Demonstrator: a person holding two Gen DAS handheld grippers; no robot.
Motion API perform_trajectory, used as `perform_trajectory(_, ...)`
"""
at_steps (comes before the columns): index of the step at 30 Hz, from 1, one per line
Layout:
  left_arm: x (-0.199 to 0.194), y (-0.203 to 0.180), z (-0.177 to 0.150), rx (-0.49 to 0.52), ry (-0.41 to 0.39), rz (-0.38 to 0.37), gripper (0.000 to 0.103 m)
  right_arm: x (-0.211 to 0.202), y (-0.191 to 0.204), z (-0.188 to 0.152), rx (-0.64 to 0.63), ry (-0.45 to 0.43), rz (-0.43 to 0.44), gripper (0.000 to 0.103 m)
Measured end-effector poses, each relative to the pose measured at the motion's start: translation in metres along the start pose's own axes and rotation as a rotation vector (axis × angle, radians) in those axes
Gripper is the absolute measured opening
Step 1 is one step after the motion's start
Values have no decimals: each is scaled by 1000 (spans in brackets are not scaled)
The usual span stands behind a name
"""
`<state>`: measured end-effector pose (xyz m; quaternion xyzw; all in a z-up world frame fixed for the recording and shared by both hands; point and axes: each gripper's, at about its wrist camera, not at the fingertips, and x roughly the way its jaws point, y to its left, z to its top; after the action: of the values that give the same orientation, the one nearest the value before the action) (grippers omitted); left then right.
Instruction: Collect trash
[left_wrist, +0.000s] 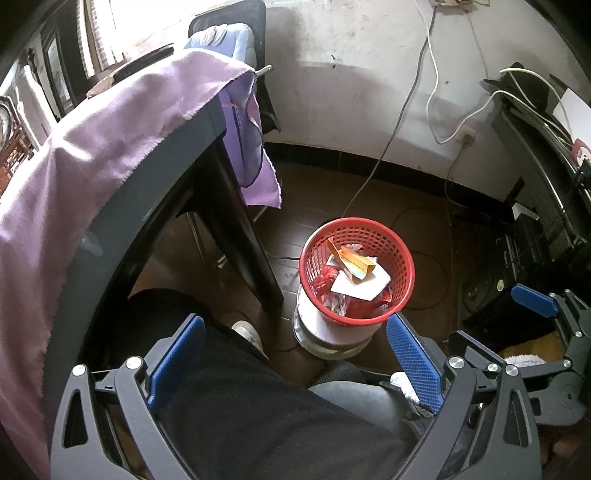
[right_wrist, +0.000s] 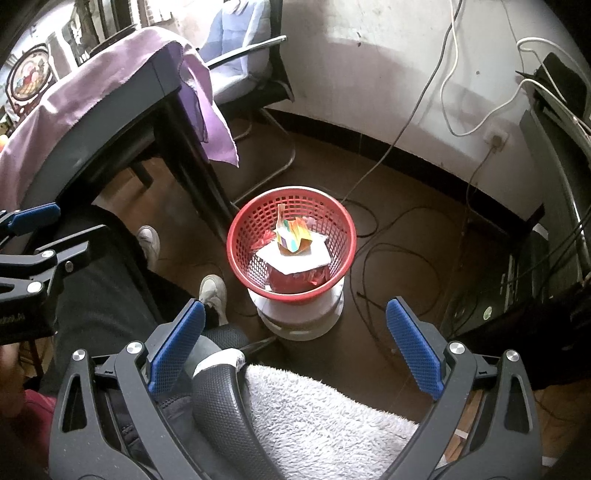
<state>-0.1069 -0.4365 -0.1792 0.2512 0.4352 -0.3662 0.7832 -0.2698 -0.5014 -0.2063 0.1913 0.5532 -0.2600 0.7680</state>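
A: Where is our trash?
B: In the red basket (right_wrist: 291, 245) on the floor, beside the table (right_wrist: 110, 107); our left tool (left_wrist: 295, 363) and right tool (right_wrist: 295, 349) gape wide, empty, aimed basketward

Basket (right_wrist: 236, 254) mesh hides the lower trash; under the white paper (right_wrist: 295, 260) and orange carton (right_wrist: 291, 242), only red scraps show, kind unclear. White drum (right_wrist: 301, 314) under basket: top covered, base partly behind armrest (right_wrist: 221, 402). Table (left_wrist: 122, 206) top hidden by purple cloth (left_wrist: 85, 155), cut off at left edge. Print on carton too small to read. Right-side equipment (left_wrist: 535, 240) dark, indistinct.
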Motion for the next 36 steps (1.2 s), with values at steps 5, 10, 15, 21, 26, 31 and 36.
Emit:
perform_trajectory(5, 1, 0, 0, -1, 4, -1, 97, 1, -2, 1, -1, 1, 1, 95)
perform_trajectory(10, 1, 0, 0, -1, 5, -1, 97, 1, -2, 1, 0, 1, 2, 95)
perform_trajectory(15, 1, 0, 0, -1, 4, 0, 97, 0, -1, 1, 1, 2, 2, 95)
perform_trajectory(21, 1, 0, 0, -1, 5, 0, 97, 1, -1, 0, 1, 4, 4, 95)
perform_trajectory(26, 1, 0, 0, 0, 4, 1, 97, 4, -2, 0, 4, 9, 7, 95)
perform_trajectory(31, 1, 0, 0, -1, 5, 1, 97, 5, -1, -1, 6, 14, 10, 95)
perform_trajectory(36, 1, -1, 0, 0, 5, 1, 97, 5, -2, 0, 6, 15, 10, 95)
